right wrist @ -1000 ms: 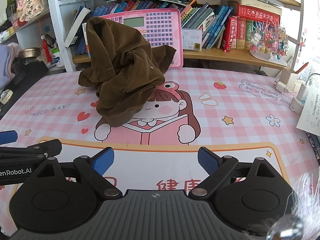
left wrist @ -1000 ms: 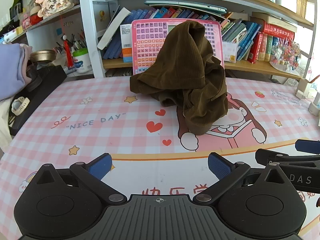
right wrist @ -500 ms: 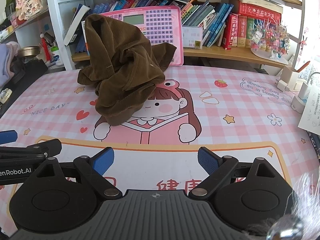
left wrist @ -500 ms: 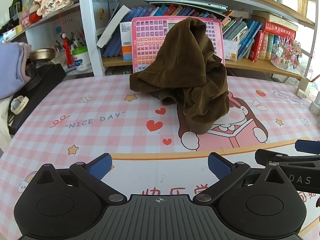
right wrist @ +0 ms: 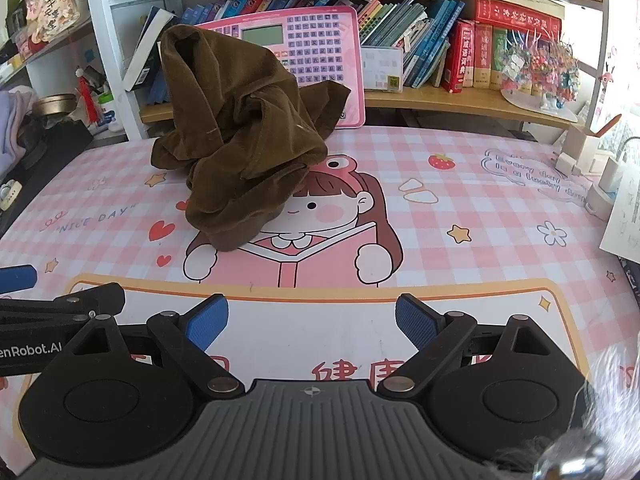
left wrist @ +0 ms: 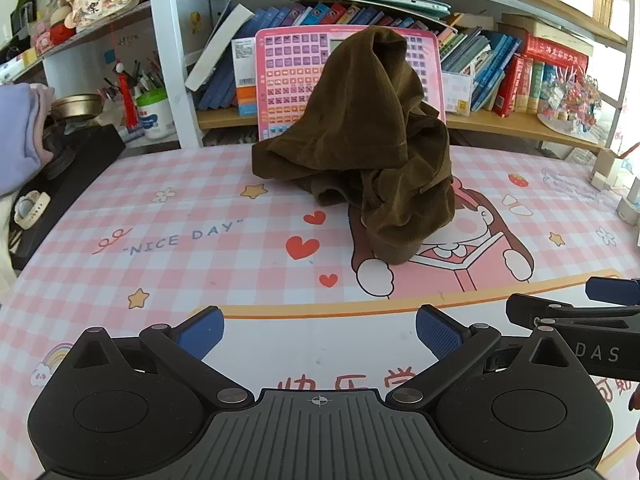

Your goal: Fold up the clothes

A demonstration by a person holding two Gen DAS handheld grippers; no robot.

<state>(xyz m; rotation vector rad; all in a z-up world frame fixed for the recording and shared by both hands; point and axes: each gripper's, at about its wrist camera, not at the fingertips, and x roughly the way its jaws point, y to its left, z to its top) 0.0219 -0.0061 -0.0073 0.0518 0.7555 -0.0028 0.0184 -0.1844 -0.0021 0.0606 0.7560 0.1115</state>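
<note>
A crumpled brown garment (left wrist: 368, 152) lies in a tall heap on the pink checked table mat (left wrist: 180, 240), leaning against a pink toy keyboard (left wrist: 280, 80). It also shows in the right wrist view (right wrist: 244, 152). My left gripper (left wrist: 319, 330) is open and empty, above the mat's near edge, well short of the garment. My right gripper (right wrist: 311, 320) is open and empty, also near the front edge. The right gripper's tip shows at the right of the left wrist view (left wrist: 580, 312); the left gripper's tip shows at the left of the right wrist view (right wrist: 60, 300).
A bookshelf (right wrist: 460, 100) full of books runs along the back. A black box (left wrist: 68, 172) with a watch and lilac clothes (left wrist: 20, 132) sit at the left. Chargers and papers (right wrist: 600, 184) stand at the right edge.
Both views have crept slightly closer to the garment. The garment has not moved and both grippers stay open.
</note>
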